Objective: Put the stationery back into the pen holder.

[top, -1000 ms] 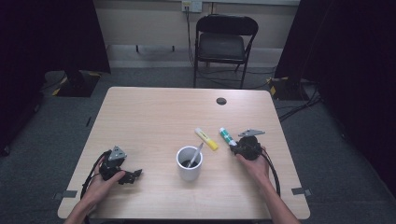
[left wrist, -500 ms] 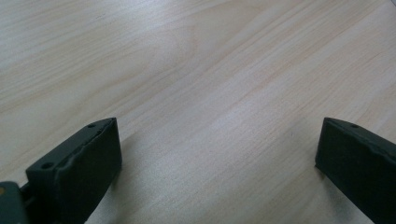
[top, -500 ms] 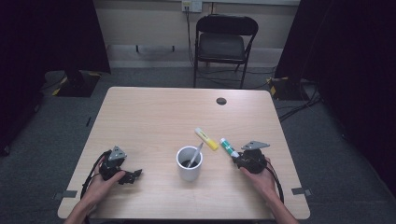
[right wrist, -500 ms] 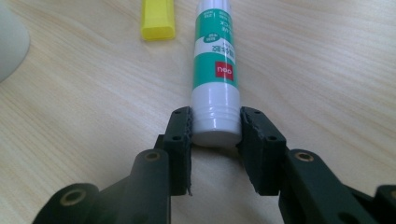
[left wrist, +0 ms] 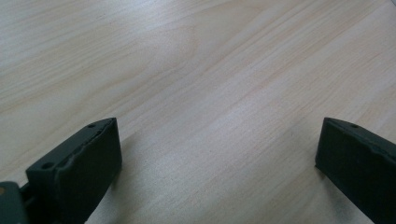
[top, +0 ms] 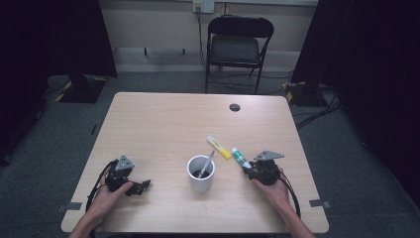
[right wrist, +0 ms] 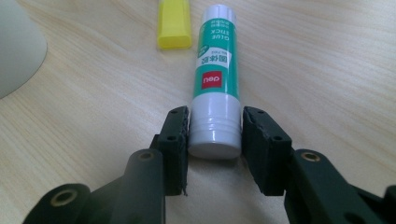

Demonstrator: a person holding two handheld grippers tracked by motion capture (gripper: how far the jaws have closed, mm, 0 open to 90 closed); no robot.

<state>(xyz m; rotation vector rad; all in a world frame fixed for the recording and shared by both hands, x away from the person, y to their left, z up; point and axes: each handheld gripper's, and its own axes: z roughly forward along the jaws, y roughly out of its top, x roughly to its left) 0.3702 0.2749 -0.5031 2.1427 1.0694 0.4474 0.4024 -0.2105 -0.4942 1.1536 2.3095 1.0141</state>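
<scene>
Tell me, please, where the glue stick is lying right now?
In the high view, the glue stick lies on the table's right side, beside the yellow highlighter, its white end between the right hand-held gripper's jaws.

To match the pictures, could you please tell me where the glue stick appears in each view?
High view: the glue stick lies right of the cup, at the tip of the right gripper.
Right gripper view: the glue stick is in the centre, its near end between the jaws, which have just been opening.
Left gripper view: bare table between wide-open jaws.
Shared landmark: the yellow marker, just beyond the stick.
</scene>
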